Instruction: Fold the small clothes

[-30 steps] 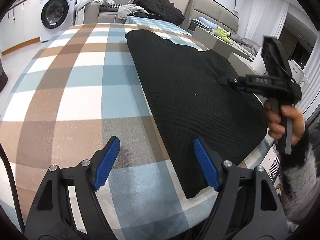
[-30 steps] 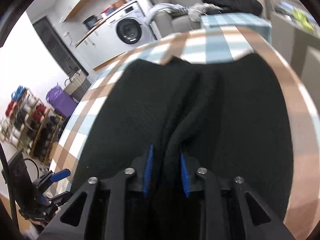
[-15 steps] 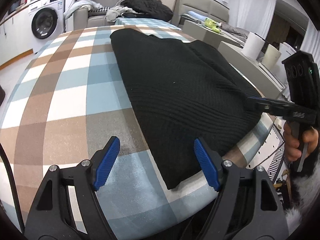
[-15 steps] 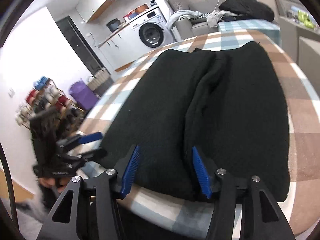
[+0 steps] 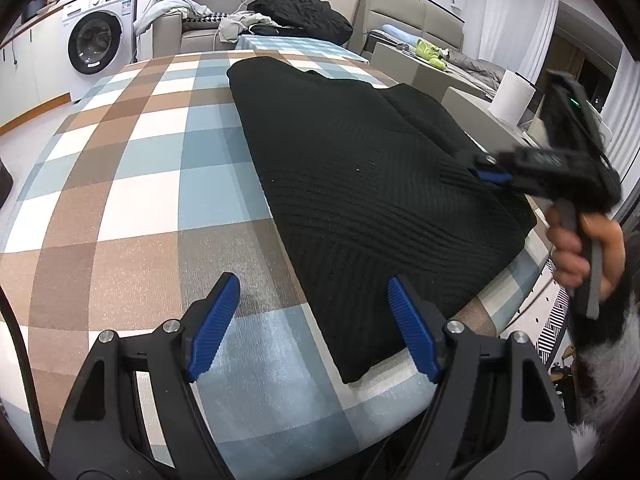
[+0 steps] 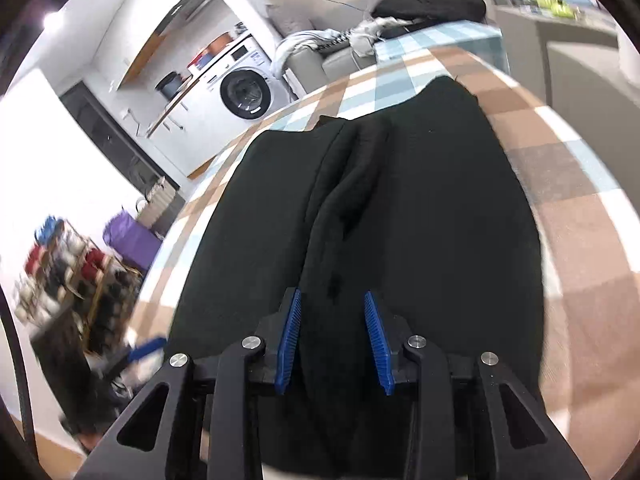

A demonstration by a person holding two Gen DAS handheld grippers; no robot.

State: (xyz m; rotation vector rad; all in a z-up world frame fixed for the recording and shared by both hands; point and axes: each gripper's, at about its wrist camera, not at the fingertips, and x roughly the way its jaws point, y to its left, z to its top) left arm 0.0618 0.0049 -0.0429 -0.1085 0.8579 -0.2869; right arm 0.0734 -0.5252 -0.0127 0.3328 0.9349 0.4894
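A black knitted sweater (image 5: pixel 372 184) lies flat on a checked table (image 5: pixel 132 184), along its right side, with its near hem close to the table's near edge; it looks already folded lengthwise, with a raised ridge of cloth running down its middle. The step in hand appears to be taking hold of that near edge so the sweater can be folded over toward the far end. To do this well, both grippers should bite the hem at matching depth, one at each near corner, catching every layer, then lift and carry together so the fold lands square and the ridge does not bunch. The right gripper (image 6: pixel 332 338) points along the sweater from its near end, tilted down, its blue pads (image 6: pixel 374 340) straddling the ridge with a narrow gap; cloth sits between them, but whether they actually pinch it I cannot tell. The left gripper (image 5: pixel 314 328) hovers low over the table by the sweater's near left corner, its fingers spread wide and holding nothing; one pad is over bare table, the other over the sweater's edge.
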